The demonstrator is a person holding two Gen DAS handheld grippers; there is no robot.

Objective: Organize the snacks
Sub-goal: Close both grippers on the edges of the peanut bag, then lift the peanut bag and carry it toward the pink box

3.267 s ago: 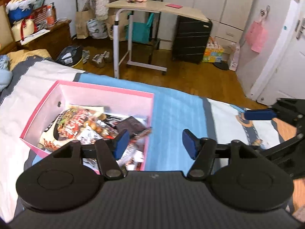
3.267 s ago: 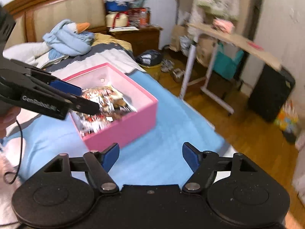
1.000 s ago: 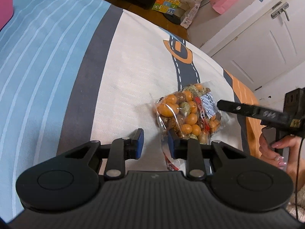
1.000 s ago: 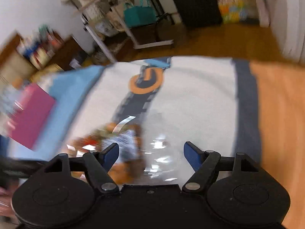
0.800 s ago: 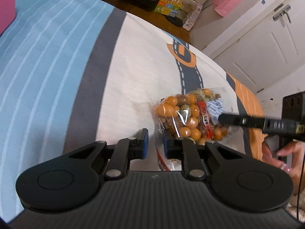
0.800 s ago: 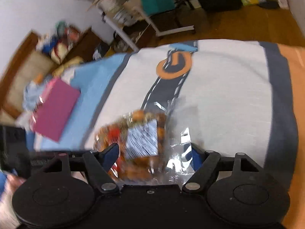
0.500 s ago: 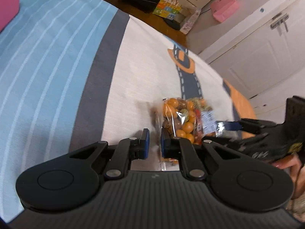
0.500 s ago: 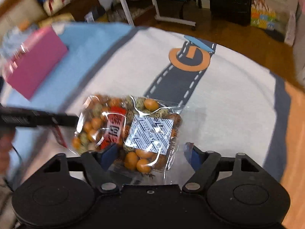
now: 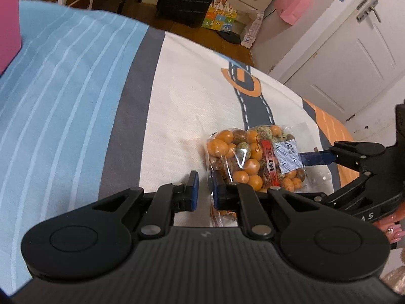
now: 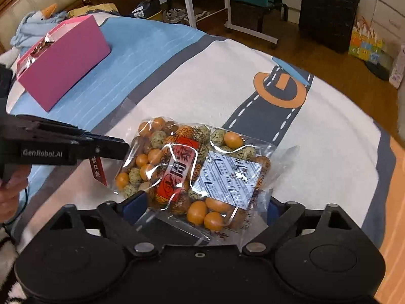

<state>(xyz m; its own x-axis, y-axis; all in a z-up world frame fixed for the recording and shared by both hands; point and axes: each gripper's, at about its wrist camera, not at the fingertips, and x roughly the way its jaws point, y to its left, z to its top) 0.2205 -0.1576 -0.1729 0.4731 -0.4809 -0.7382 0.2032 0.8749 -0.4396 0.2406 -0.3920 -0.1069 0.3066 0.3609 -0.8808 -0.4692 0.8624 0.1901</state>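
A clear bag of orange and speckled coated nuts (image 9: pixel 253 159) with a red label lies on the bed's white patch. My left gripper (image 9: pixel 203 192) is nearly shut, pinching the bag's clear edge at its near left. In the right wrist view the bag (image 10: pixel 197 169) lies between the wide-open fingers of my right gripper (image 10: pixel 200 206), which straddles its near end. The left gripper (image 10: pixel 119 149) shows there clamped on the bag's left edge. The pink snack box (image 10: pixel 63 60) stands far left on the blue stripes.
The bed cover (image 9: pixel 76 96) has blue stripes, a grey band and a road print. Beyond the bed's edge are wooden floor, a black suitcase (image 10: pixel 329 10), a rolling desk's legs (image 10: pixel 227 12) and white cupboard doors (image 9: pixel 354 50). A blue plush toy (image 10: pixel 38 20) lies near the headboard.
Both grippers left the pink box and came to the nut bag. The left gripper closed on the bag's edge; the right gripper moved in until its open fingers straddle the bag.
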